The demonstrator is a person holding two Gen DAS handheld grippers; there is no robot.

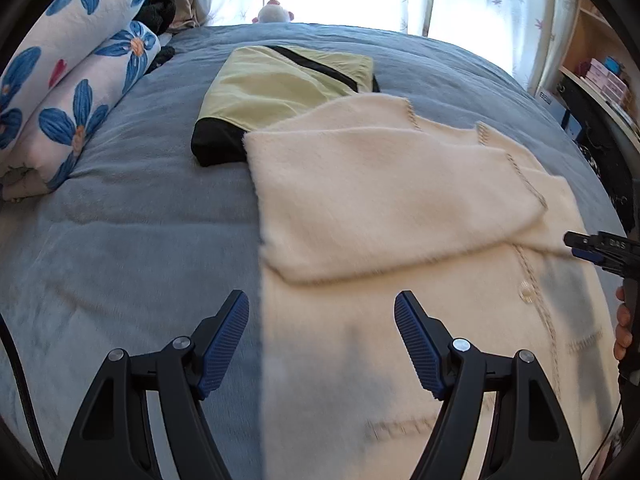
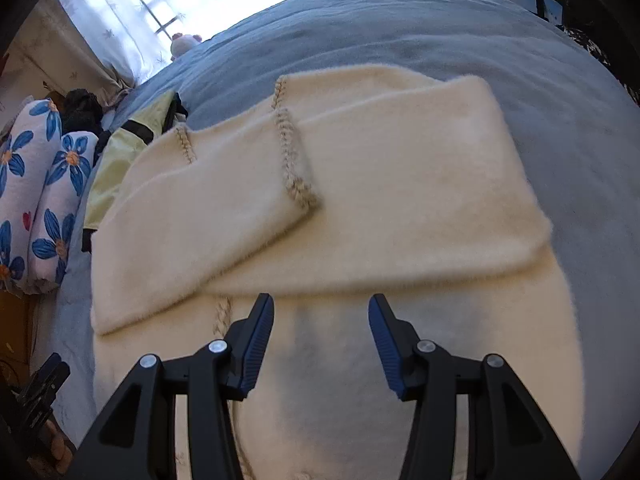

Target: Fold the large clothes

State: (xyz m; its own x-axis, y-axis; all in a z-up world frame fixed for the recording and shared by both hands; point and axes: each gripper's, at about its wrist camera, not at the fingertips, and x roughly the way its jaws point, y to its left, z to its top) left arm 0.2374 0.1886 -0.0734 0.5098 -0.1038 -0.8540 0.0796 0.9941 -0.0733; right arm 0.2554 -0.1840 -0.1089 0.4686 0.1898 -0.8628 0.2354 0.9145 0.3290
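A cream fuzzy cardigan lies flat on the blue bed cover. Its sleeves are folded across the body, with stitched cuffs near the middle. My left gripper hovers open over the cardigan's left edge, nothing between its blue pads. My right gripper is open above the lower body of the cardigan, just below the folded sleeves, also holding nothing. From the left wrist view, the right gripper shows at the right edge, with a hand on its handle.
A folded green and black garment lies behind the cardigan, partly under it. Rolled floral bedding lines the left side of the bed. Shelves stand to the right, and a plush toy sits by the curtained window.
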